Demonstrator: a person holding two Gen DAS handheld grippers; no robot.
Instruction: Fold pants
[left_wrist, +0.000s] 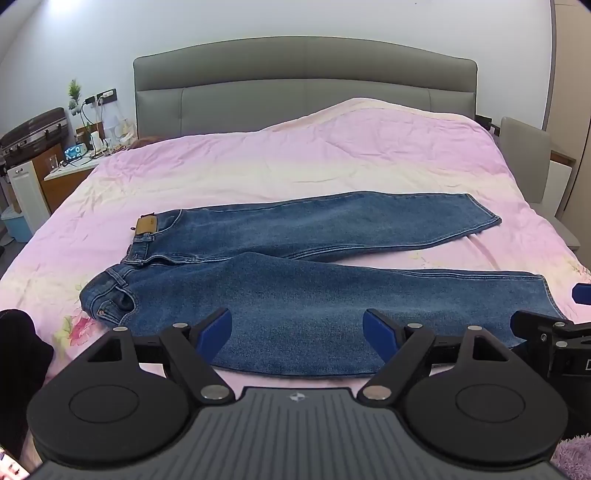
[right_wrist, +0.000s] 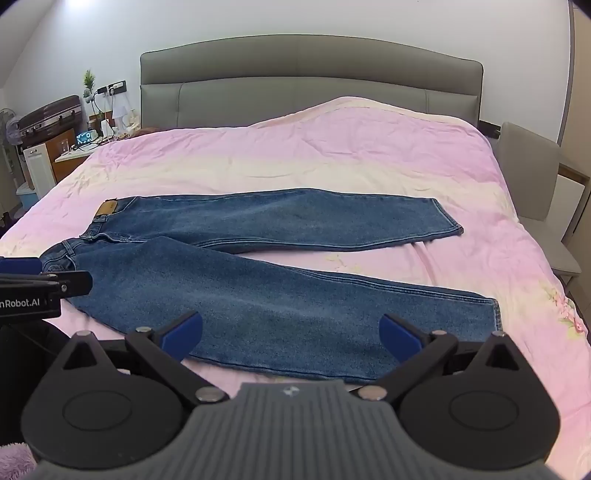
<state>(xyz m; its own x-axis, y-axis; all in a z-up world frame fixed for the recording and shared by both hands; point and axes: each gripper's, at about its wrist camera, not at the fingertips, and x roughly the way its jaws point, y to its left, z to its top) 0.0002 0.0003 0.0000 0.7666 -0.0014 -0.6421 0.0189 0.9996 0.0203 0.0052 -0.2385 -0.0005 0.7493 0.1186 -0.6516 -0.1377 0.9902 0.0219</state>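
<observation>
Blue jeans (left_wrist: 295, 280) lie flat on the pink bedspread (left_wrist: 295, 162), waistband to the left, the two legs spread apart and pointing right. They show the same way in the right wrist view (right_wrist: 258, 280). My left gripper (left_wrist: 297, 328) is open and empty, hovering over the near leg's front edge around the thigh. My right gripper (right_wrist: 291, 334) is open and empty over the near leg toward the hem. The right gripper also shows at the right edge of the left wrist view (left_wrist: 554, 332), and the left gripper at the left edge of the right wrist view (right_wrist: 40, 284).
A grey padded headboard (left_wrist: 303, 85) stands at the far end of the bed. A cluttered nightstand (left_wrist: 74, 162) and a suitcase (left_wrist: 33, 133) are at the far left. A grey chair (left_wrist: 528, 162) stands beside the bed on the right.
</observation>
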